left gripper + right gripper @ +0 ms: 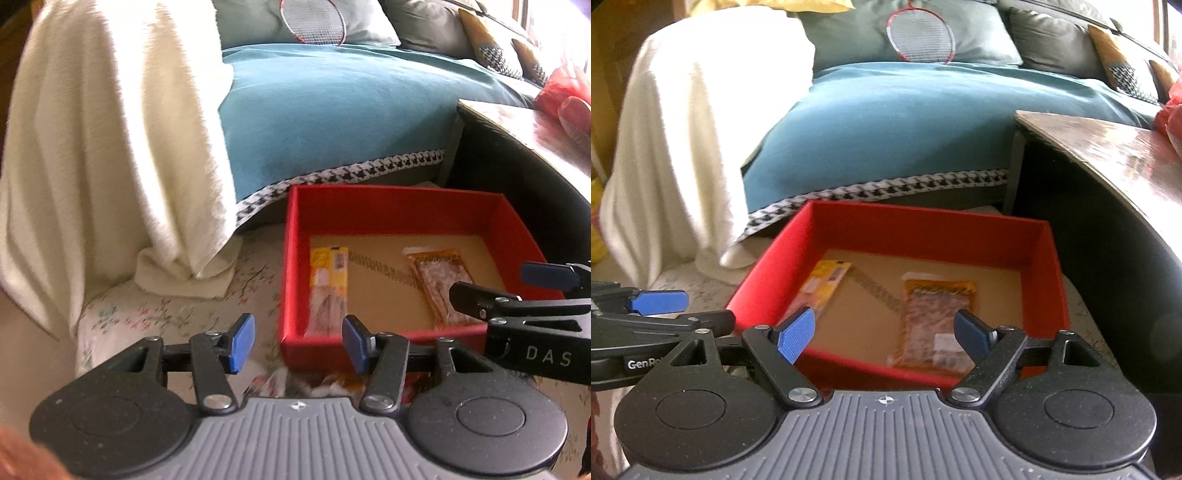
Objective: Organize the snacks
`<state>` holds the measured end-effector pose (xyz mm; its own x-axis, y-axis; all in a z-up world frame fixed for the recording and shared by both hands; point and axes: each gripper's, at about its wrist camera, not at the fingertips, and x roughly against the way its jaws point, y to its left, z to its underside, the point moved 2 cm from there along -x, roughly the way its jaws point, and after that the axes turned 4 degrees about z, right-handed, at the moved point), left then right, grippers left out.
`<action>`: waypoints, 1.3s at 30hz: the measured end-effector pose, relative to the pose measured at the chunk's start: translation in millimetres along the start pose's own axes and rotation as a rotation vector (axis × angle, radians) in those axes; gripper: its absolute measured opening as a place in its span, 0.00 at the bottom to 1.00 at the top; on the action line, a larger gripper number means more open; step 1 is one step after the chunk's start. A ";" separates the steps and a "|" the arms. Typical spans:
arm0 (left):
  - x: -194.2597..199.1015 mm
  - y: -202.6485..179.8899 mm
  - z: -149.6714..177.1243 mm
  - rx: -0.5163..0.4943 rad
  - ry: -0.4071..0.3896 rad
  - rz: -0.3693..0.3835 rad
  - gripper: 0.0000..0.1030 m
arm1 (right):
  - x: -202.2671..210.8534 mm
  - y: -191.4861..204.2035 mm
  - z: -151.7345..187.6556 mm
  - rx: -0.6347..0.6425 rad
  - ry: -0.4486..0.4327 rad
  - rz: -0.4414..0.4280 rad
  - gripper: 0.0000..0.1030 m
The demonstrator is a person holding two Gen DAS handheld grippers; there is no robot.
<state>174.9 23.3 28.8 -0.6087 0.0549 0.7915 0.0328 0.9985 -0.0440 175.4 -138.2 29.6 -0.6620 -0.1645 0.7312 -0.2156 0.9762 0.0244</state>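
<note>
A red box (388, 206) (923, 229) with a brown floor sits on a floral cloth in front of a sofa. Inside it lie a yellow snack packet (328, 288) (827, 280) on the left and an orange clear-fronted packet (439, 284) (934, 325) on the right. A thin zigzag strip (384, 269) lies between them. My left gripper (298, 343) (683, 310) hovers at the box's near left corner, open and holding nothing. My right gripper (884, 334) (506, 286) stands open above the box's near edge, over the orange packet and not touching it. More wrappers (303, 386) show on the cloth under the left gripper.
A white towel (110, 147) drapes over the sofa arm on the left. Behind the box are a teal sofa cushion (332, 110) and a badminton racket (919, 35). On the right, a wooden table (1108, 147) overhangs the box, with a red bag (561, 92) on it.
</note>
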 end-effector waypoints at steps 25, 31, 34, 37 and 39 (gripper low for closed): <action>18.1 96.2 93.7 0.126 0.194 -0.148 0.52 | 1.0 107.8 104.7 0.410 0.271 -0.214 0.89; 0.6 96.0 106.8 0.152 0.264 -0.094 0.57 | -12.4 113.8 114.9 0.446 0.310 -0.200 0.89; -6.0 91.2 107.7 0.144 0.278 -0.080 0.61 | -15.8 113.4 118.2 0.443 0.320 -0.213 0.92; -10.0 79.2 112.9 0.120 0.291 -0.063 0.61 | -13.5 115.9 123.4 0.474 0.318 -0.190 0.90; -8.1 71.5 113.6 0.096 0.278 -0.064 0.59 | -7.8 114.7 127.8 0.493 0.316 -0.171 0.86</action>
<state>92.1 94.1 -50.1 -0.3659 0.0032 0.9307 -0.0816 0.9960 -0.0355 64.1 -43.0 -60.4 -0.3597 -0.1894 0.9136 -0.6567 0.7470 -0.1037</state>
